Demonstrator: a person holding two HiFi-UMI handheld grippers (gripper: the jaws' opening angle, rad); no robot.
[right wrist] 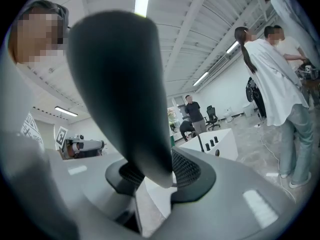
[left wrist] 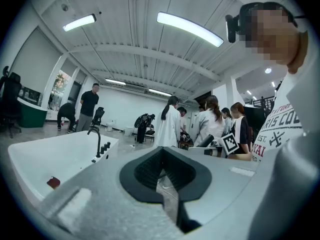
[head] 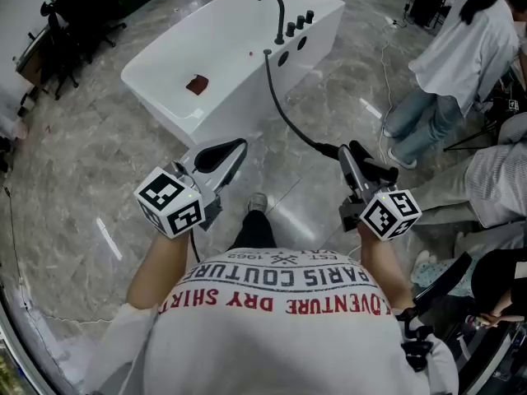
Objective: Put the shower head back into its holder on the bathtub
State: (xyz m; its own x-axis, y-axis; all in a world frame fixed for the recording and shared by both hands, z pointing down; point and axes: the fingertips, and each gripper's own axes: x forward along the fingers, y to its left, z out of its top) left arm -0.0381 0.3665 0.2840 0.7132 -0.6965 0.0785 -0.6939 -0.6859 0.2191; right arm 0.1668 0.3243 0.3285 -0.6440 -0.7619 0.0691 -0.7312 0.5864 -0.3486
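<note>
The right gripper held the shower head clamped between its jaws, well short of the bathtub. The left gripper was closed and empty. The best approach was probably to step closer, leave the hose slack, and lower the handle straight down near the taps. The holder itself could not be made out.

A person in a white shirt and jeans stands on the grey marble floor; black office chairs stand well apart; strip lights glow overhead

head view looks down; all 3 show the bathtub.
</note>
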